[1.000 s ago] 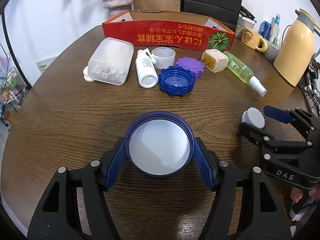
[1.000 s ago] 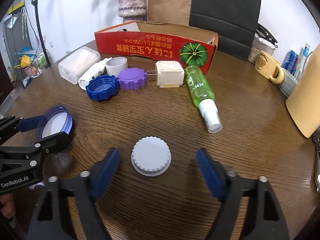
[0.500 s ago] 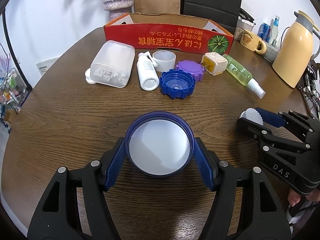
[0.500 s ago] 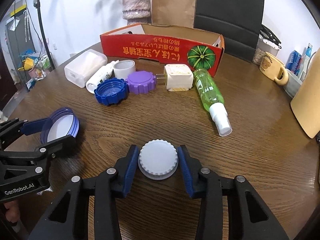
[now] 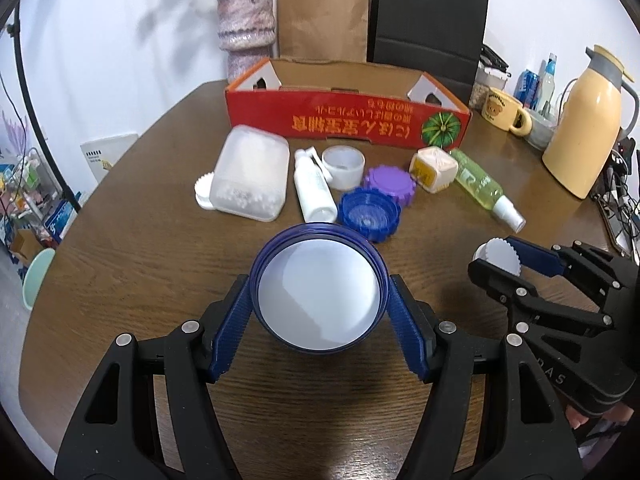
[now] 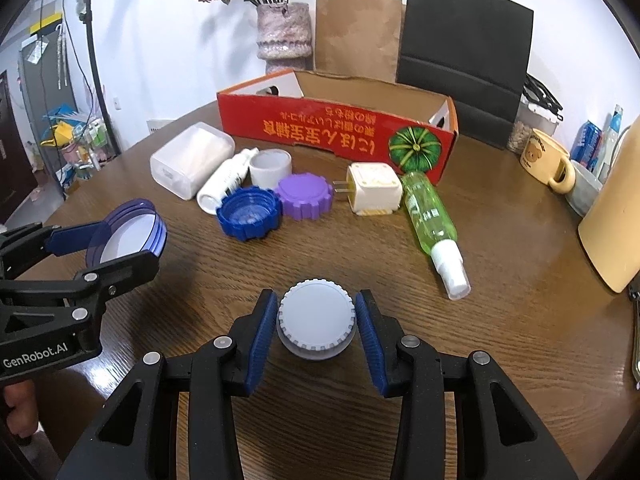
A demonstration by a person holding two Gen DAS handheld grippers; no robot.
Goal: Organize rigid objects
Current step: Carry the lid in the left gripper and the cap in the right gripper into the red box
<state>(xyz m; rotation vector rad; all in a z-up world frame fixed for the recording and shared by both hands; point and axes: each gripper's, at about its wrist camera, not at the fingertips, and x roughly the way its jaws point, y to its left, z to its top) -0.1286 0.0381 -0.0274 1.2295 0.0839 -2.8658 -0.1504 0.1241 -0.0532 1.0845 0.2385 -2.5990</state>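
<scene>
Left gripper [image 5: 320, 304]: clenched on wide blue lid [image 5: 320, 292], frame centre. Right gripper [image 6: 316, 320]: clamped on grey ribbed cap [image 6: 316, 318], lower centre. Both clear of table [image 6: 500, 260]. Red cardboard box [image 6: 320, 128]: upper centre, straight ahead, long axis crosswise, roughly equidistant.

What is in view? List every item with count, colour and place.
lid with white liner: 1, dark blue, in left gripper
ridged cap: 1, grey-white, in right gripper
cardboard box: 1, red, far table edge
lidded container: 1, frosted clear, left end of row
small bottle: 1, white, lying beside container
ring cap: 1, white, before box
screw lids: 2, blue, purple, mid row
plug adapter: 1, cream, right of purple
spray bottle: 1, green, lying right
mug: 1, yellow
thermos: 1, cream
vase: 1, mottled
paper bags: 2, brown, black
table: 1, brown
left gripper: shut
right gripper: shut
</scene>
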